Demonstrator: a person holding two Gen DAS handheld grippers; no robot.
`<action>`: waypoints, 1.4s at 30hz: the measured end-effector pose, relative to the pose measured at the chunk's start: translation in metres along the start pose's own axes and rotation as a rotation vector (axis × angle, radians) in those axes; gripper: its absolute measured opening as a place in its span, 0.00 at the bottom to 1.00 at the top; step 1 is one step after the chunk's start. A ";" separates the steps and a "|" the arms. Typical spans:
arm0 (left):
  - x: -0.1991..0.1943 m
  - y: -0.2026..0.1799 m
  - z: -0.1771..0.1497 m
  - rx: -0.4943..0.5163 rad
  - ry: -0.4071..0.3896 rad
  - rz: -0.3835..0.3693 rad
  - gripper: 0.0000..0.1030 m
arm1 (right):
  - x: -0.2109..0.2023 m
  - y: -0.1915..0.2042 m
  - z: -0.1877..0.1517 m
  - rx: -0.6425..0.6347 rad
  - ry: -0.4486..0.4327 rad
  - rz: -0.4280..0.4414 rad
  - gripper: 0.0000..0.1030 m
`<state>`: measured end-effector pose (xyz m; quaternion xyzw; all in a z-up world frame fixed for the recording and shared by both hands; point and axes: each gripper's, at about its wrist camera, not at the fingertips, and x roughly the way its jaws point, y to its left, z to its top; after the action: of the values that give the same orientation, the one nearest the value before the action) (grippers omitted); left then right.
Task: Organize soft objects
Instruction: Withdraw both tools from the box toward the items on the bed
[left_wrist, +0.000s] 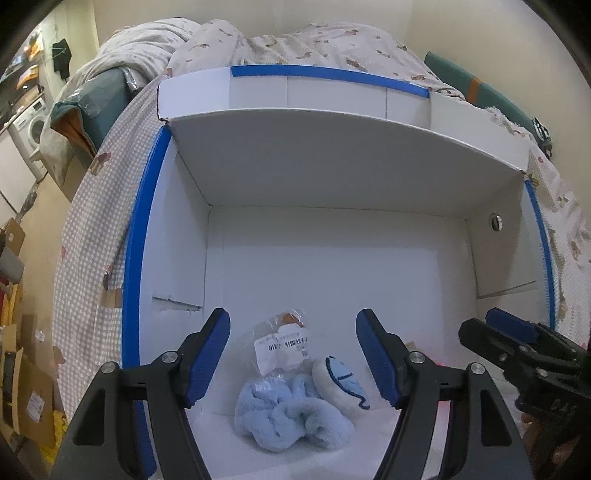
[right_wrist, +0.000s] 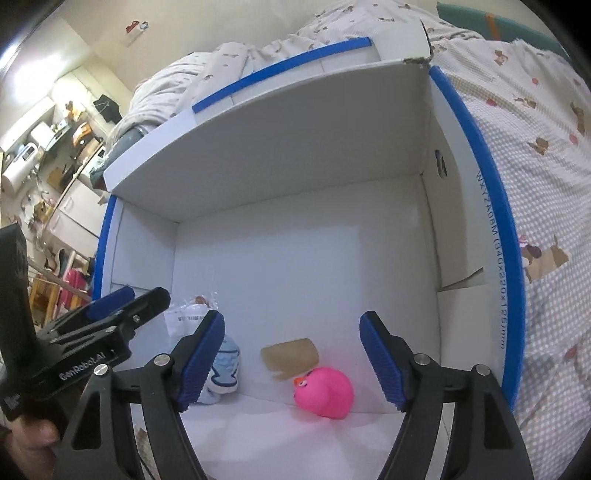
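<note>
A white cardboard box (left_wrist: 325, 258) with blue-taped edges lies open on a bed. Inside it, in the left wrist view, are a fluffy light-blue cloth (left_wrist: 291, 417), a white and blue plush (left_wrist: 341, 384) and a bagged toy with a barcode label (left_wrist: 284, 339). My left gripper (left_wrist: 293, 354) is open and empty above them. In the right wrist view a pink duck toy (right_wrist: 325, 393) and a tan soft block (right_wrist: 290, 356) lie on the box (right_wrist: 295, 258) floor, beside the blue plush (right_wrist: 225, 369). My right gripper (right_wrist: 291, 360) is open and empty above them.
The box's raised white flap (left_wrist: 351, 151) stands at the far side. A checkered bedsheet (left_wrist: 92, 229) and a rumpled quilt (left_wrist: 295, 40) surround the box. Room clutter and a washing machine (left_wrist: 33, 129) show far left. The other gripper shows at each view's edge.
</note>
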<state>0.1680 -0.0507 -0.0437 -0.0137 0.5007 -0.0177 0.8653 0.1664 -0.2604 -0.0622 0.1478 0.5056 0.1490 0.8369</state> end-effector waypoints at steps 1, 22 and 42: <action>-0.002 0.000 0.000 0.002 0.001 -0.004 0.66 | -0.002 0.002 -0.001 -0.007 -0.005 -0.005 0.78; -0.088 0.034 -0.051 0.001 -0.090 0.009 0.66 | -0.068 0.027 -0.052 -0.086 -0.082 -0.041 0.80; -0.095 0.069 -0.113 -0.087 0.006 0.027 0.66 | -0.068 0.015 -0.102 -0.045 -0.010 -0.136 0.80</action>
<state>0.0240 0.0213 -0.0200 -0.0442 0.5039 0.0157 0.8625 0.0437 -0.2638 -0.0475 0.0949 0.5067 0.1027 0.8507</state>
